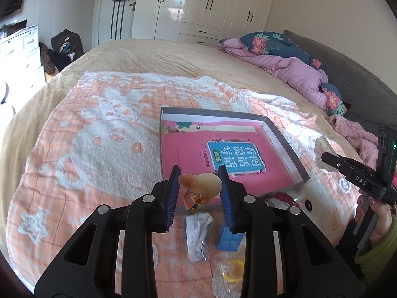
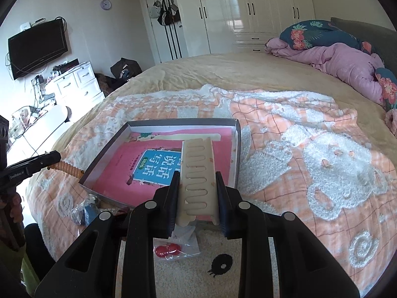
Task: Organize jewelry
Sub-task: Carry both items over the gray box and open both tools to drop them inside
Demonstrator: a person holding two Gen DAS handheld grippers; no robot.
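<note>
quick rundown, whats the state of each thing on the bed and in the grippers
left gripper: shut on the orange hair clip, held in the air
right gripper: shut on the cream hair claw
shallow box: open, pink book flat inside
red earrings packet: lying on blanket

Blanket (image 2: 310,149) right of box (image 2: 237,149) lies open — packets (image 2: 176,248) crowd its near edge

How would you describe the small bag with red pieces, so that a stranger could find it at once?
Start at the grey tray with the pink book, lying on the orange blanket. Go to its near edge, just beneath the right gripper that holds a cream hair clip. The bag is flat, clear plastic with round red pieces inside, unlike the crumpled blue packet to its left.
</note>
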